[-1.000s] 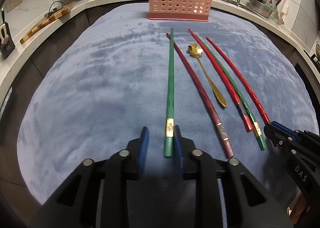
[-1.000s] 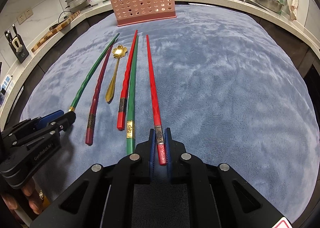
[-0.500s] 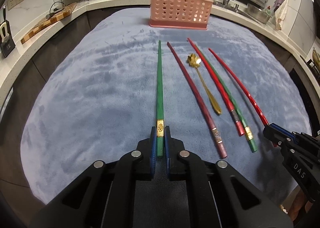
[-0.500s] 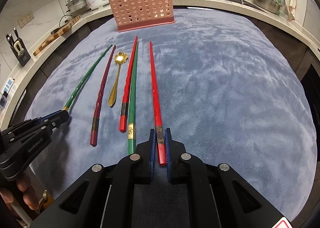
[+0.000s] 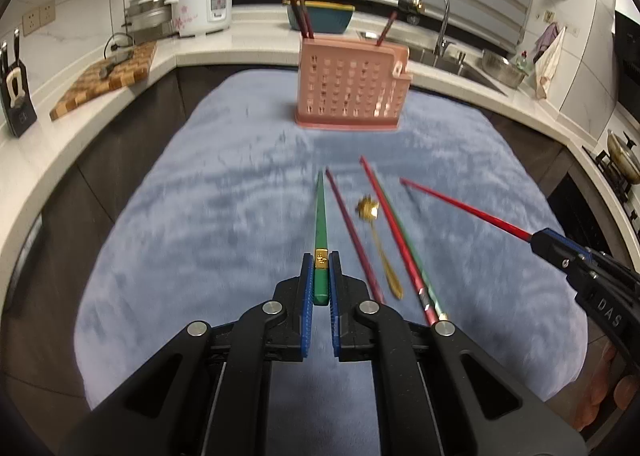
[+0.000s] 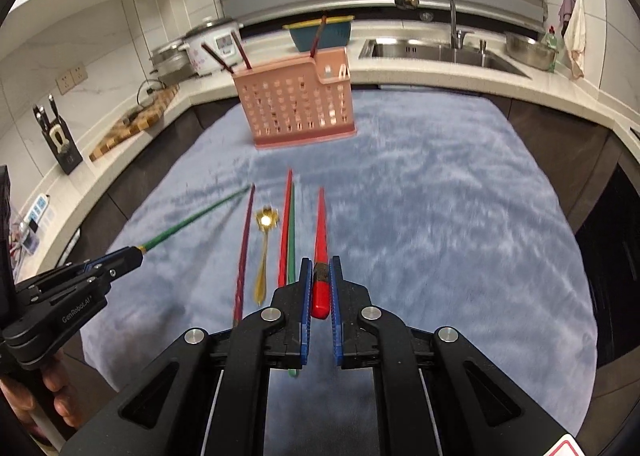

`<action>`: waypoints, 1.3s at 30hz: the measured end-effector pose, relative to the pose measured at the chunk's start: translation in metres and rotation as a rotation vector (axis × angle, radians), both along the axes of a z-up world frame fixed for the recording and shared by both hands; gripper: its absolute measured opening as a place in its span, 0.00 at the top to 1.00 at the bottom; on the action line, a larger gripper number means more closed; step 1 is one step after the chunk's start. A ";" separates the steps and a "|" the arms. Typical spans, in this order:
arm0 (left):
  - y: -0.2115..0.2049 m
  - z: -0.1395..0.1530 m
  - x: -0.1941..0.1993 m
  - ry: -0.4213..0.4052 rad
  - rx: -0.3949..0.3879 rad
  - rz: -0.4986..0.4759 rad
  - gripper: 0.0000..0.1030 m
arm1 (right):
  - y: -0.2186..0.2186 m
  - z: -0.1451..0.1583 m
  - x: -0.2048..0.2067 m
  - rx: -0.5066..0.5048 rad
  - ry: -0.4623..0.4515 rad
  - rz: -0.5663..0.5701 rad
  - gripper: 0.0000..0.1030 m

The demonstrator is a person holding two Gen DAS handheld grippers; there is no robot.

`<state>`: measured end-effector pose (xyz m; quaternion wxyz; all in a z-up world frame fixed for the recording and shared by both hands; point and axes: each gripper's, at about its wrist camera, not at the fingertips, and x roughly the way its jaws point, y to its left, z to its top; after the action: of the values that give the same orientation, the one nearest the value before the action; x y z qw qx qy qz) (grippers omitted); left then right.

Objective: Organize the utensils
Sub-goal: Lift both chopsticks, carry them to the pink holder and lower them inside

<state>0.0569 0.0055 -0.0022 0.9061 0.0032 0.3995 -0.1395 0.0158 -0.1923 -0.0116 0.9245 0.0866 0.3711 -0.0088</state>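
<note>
1. The left gripper (image 5: 320,276) is closest in the left wrist view. Its blue pads are pressed tight on the thick end of a green chopstick (image 5: 320,212).
2. The green chopstick is up off the blue mat (image 5: 200,236). Its thin tip points toward the pink basket (image 5: 352,88).
3. The right gripper (image 6: 320,280) is closest in the right wrist view. Its pads are clamped on the thick end of a red chopstick (image 6: 321,224).
4. The red chopstick is up off the mat too, and its tip also points toward the pink basket.
5. Four things lie flat on the mat on the near side of the pink basket, side by side, between the two held sticks.
6. They are a dark red chopstick (image 6: 245,248), a gold spoon (image 6: 264,248) with a flower-shaped bowl, a second red chopstick (image 6: 285,232) and a second green chopstick (image 6: 292,232).
7. The second red one and the second green one touch along their sides. The spoon's bowl end is the end nearer the pink basket.
8. The pink basket stands upright at the far end of the mat. Some dark red sticks (image 6: 224,56) poke out of its top.
9. Behind the pink basket is a white counter (image 6: 400,68) with a blue bowl (image 6: 320,34).
10. A rice cooker (image 5: 200,10) sits on the counter to the left of the basket, and a sink (image 6: 440,50) with a tap to its right.
</note>
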 end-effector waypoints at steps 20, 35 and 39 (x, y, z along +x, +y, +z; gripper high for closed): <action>-0.004 0.093 0.064 -0.167 -0.060 0.016 0.93 | -0.025 0.088 0.063 0.026 -0.201 -0.019 0.93; -0.021 0.194 0.136 -0.347 -0.135 0.026 0.93 | -0.044 0.171 0.137 0.097 -0.377 -0.020 0.93; -0.028 0.218 0.165 -0.393 -0.145 0.038 0.93 | -0.049 0.199 0.165 0.127 -0.446 -0.035 0.93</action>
<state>0.2222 -0.0227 0.2158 0.9668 -0.0427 0.2042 -0.1473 0.1809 -0.2417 0.1869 0.9760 0.1511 0.1557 0.0179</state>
